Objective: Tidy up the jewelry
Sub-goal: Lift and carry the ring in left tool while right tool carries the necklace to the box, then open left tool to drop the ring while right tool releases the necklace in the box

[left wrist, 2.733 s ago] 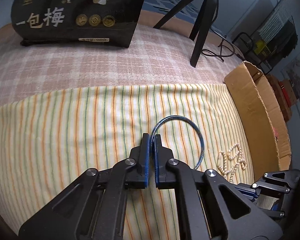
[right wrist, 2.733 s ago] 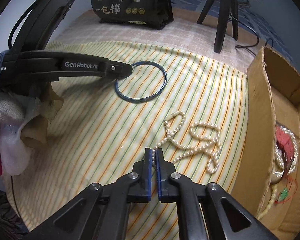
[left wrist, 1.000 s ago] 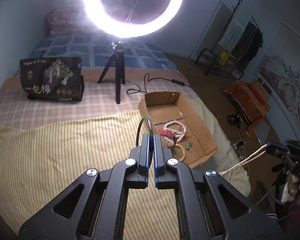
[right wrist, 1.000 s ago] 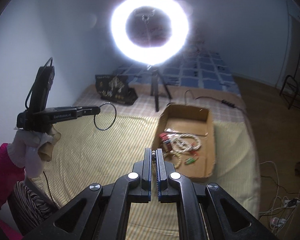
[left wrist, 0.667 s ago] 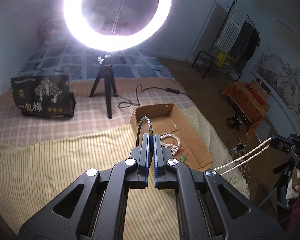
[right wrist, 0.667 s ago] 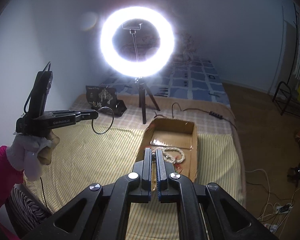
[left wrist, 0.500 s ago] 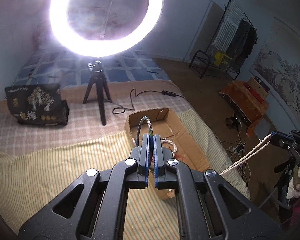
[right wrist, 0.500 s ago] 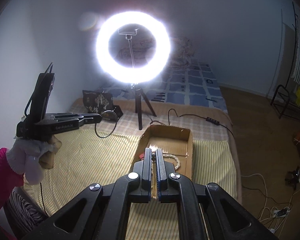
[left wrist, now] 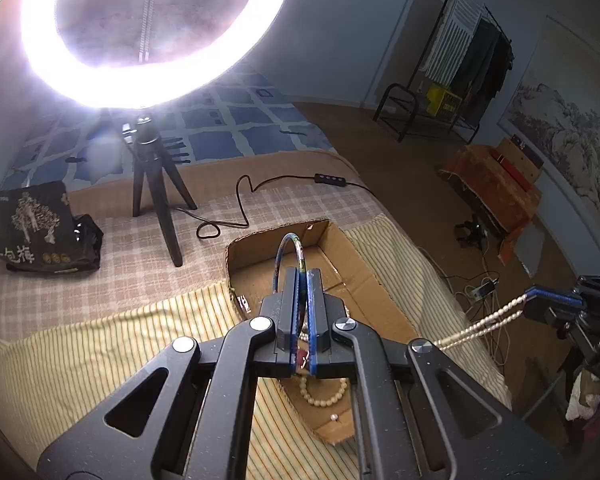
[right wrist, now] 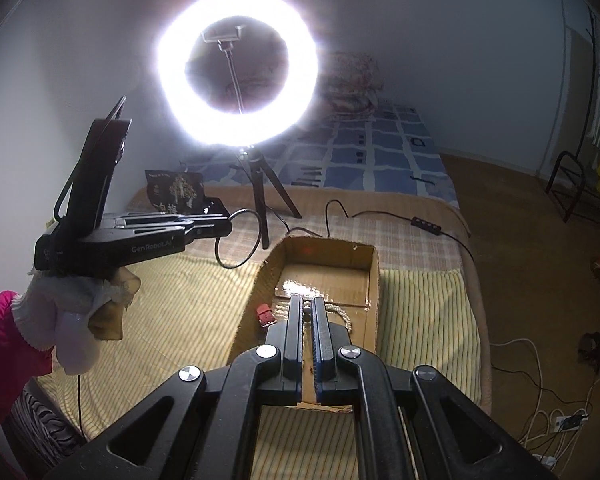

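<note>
Left tool [left wrist: 303, 280]: clamped on the blue bangle [left wrist: 290, 248], which stands up out of the pinch. It is held high in the air over the cardboard box [left wrist: 370, 276].
Right tool [right wrist: 307, 312]: closed on the pearl necklace [left wrist: 496, 318]; a bead shows in the slit between the pads, and in the left wrist view the doubled strand trails down from the tool toward the box.
What changed: about three seconds ago both pieces lay on the striped bedsheet [left wrist: 100, 356], the bangle and the necklace each just pinched. Since then both tools have lifted well clear of the bed and swung across toward the box, closing in on it over the last second.
Box contents: a cream bead strand [left wrist: 326, 394] and a small red piece [right wrist: 265, 314] already lie on its floor.
Meaning for the task: both pickups look done and the carry nearly so; what remains, by my reading, is lowering and releasing each piece inside the box walls.
Risk: the necklace hangs long and loose, so its tail could drape over the box edge if it is let go too high.
Surroundings: the ring light [right wrist: 238, 70] on its tripod and a black snack bag [left wrist: 28, 232] stand further back on the bed.
</note>
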The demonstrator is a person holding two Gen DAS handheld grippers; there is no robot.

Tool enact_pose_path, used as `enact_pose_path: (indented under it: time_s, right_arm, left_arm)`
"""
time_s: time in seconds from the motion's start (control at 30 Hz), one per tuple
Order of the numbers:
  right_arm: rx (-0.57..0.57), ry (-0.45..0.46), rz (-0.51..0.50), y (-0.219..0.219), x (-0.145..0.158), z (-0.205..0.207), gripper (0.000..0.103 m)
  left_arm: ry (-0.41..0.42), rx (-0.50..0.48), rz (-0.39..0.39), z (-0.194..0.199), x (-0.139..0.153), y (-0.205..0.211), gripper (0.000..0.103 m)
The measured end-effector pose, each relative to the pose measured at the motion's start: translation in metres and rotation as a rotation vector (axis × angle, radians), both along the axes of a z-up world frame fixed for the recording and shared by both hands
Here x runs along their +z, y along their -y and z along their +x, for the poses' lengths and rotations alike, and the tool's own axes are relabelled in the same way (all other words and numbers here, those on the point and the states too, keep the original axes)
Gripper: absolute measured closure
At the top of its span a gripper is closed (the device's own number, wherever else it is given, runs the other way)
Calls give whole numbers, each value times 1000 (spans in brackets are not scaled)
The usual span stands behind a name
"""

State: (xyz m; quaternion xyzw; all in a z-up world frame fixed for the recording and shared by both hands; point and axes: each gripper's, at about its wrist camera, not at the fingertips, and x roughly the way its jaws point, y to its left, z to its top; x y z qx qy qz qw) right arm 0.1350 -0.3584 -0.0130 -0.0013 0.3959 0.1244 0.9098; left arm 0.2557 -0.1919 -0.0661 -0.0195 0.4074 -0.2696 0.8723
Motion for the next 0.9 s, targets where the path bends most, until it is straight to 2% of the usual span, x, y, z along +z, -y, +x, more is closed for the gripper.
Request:
enact_pose_path:
  time_s: [0.43, 0.83, 0.87, 0.9]
  right_arm:
    - [2, -51, 18, 12, -32, 24, 102]
    - [-1, -70, 37, 17, -50, 31, 101]
    - [-2, -68, 36, 17, -50, 31, 100]
    - [-2, -67, 37, 17, -50, 31, 92]
  left_arm:
    - [18, -7, 62, 27, -20, 36, 102]
    - [42, -7, 81, 34, -22, 51, 102]
    - [46, -6, 86, 33, -22, 52, 102]
    - [49, -6, 89, 32, -22, 53, 102]
